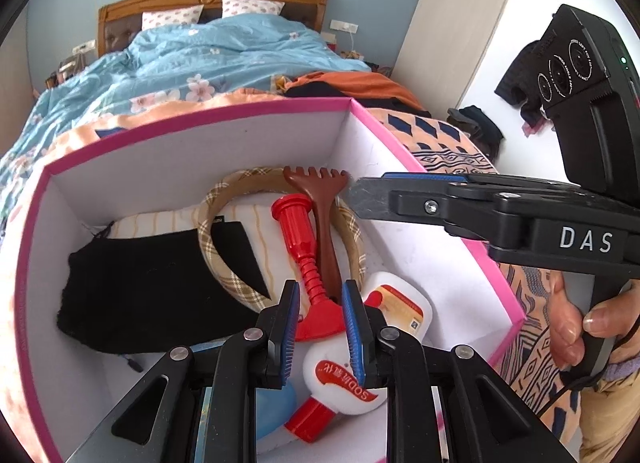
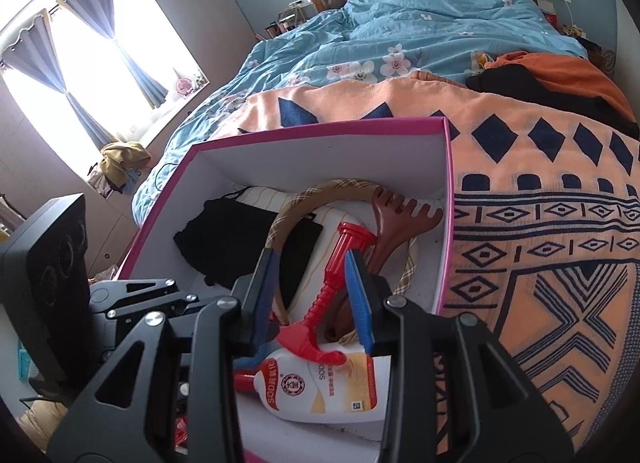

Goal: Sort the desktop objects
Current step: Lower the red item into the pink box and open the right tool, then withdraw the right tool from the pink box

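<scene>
A pink-rimmed box point(image 1: 200, 123) point(image 2: 320, 131) sits on the bed. It holds a black cloth point(image 1: 140, 295), a plaid hoop point(image 1: 224, 191), a brown rake-shaped scratcher point(image 1: 320, 191) point(image 2: 400, 215), a red ribbed plastic toy point(image 1: 298, 231) point(image 2: 340, 263) and a white bottle point(image 1: 400, 303) point(image 2: 320, 387) with a red cap. My left gripper point(image 1: 320, 291) hangs low inside the box, its jaws drawn close. Only the toy's flared base shows in the narrow gap, lying below the pads. My right gripper point(image 2: 310, 263) point(image 1: 360, 195) hovers open over the box's right side near the scratcher head, holding nothing.
The box rests on an orange patterned blanket point(image 2: 540, 223), with a blue floral quilt point(image 1: 200, 55) behind it. Orange and black clothes point(image 2: 560, 71) lie at the far right. A hand point(image 1: 568, 323) grips the right gripper's handle. A curtained window point(image 2: 80, 43) is at the left.
</scene>
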The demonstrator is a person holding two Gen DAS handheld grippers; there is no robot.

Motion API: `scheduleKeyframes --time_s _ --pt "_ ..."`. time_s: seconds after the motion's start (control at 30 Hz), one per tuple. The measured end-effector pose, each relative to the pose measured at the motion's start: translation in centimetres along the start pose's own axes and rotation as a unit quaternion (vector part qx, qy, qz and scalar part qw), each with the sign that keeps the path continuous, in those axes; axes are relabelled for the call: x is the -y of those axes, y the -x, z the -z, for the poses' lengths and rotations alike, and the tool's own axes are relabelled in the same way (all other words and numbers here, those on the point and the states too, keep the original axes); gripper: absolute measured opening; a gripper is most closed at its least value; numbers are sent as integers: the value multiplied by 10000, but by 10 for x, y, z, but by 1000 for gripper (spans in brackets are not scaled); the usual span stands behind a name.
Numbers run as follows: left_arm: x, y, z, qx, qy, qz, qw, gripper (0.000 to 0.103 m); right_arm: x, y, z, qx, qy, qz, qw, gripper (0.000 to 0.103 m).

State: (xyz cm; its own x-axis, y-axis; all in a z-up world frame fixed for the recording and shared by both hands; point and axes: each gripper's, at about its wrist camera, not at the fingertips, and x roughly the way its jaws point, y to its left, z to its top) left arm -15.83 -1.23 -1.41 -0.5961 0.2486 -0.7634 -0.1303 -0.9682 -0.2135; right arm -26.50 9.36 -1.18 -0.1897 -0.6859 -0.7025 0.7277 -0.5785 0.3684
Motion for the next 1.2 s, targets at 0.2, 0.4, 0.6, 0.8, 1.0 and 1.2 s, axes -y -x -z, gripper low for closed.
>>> scheduleKeyframes --time_s 0.2,0.4,0.6,0.8,1.0,1.2 --pt "14 26 11 325 -309 -156 9989 25 -13 25 11 193 154 -255 9994 37" --pt "29 58 23 635 -612 -113 9960 28 -30 63 27 486 384 -486 9969 38" --pt "44 78 38 766 -811 3 9938 34 -44 96 49 645 601 -584 9944 38" --pt "56 90 58 778 -966 144 9922 35 -45 121 72 692 662 -625 9934 38" --pt "61 95 76 736 -1004 212 9920 36 -48 147 92 836 741 -606 9919 38" --pt "65 93 98 580 -1003 240 9930 36 -48 164 118 796 818 -452 9924 39"
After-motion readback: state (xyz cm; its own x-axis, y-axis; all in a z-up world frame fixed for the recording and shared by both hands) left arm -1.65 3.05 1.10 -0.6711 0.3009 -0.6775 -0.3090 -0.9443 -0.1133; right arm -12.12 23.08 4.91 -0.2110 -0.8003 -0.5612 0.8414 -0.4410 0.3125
